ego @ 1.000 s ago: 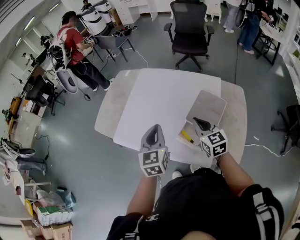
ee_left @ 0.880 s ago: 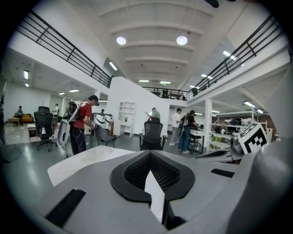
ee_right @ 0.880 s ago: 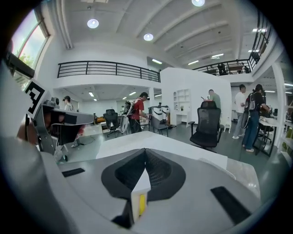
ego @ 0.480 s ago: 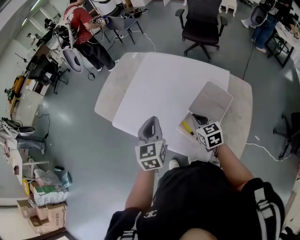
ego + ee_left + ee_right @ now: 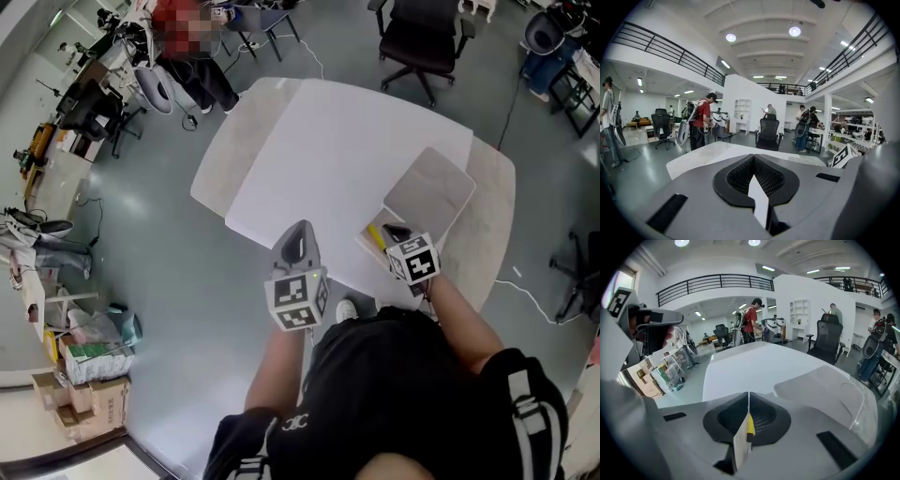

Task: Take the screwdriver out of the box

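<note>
yellow screwdriver (image 5: pixel 375 237) in box (image 5: pixel 428 195) at bench (image 5: pixel 319 159) near edge; right claw (image 5: pixel 393 232) closed, poised over it; left claw (image 5: pixel 299 229) closed, spare.

No words, numbers or brand names can be read anywhere.

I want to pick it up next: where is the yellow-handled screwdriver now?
In the head view, on the right side, the yellow-handled screwdriver lies in the open grey box, just left of the right tool.

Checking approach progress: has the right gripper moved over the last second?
Yes, slightly: the right gripper has shifted left relative to the open box, toward the yellow screwdriver lying in it.
</note>
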Demonstrator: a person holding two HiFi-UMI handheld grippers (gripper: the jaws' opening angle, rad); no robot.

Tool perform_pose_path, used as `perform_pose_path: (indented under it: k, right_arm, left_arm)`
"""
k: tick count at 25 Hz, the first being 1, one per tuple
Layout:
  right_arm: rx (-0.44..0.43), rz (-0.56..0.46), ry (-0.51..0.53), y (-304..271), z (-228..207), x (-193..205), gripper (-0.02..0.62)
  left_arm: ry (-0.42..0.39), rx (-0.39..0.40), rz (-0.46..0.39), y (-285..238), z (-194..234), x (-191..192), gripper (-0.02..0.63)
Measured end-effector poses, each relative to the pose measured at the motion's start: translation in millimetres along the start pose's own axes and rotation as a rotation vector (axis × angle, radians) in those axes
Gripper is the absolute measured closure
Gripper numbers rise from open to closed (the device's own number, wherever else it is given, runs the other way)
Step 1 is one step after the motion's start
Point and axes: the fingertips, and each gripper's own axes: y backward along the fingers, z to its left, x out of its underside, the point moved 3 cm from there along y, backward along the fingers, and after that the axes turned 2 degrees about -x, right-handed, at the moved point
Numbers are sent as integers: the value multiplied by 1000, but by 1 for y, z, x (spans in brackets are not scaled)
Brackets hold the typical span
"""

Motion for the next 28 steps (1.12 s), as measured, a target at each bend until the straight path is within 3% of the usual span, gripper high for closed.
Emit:
perform_pose_path:
  k: [10, 28]
  right_arm:
    - [-91, 121, -34, -24, 3, 18, 535]
    - [-62, 348, -34, -80, -10, 37, 523]
  left_arm:
    - [10, -51, 12, 7, 6, 4, 592]
    - [41, -170, 58, 12, 40, 11, 592]
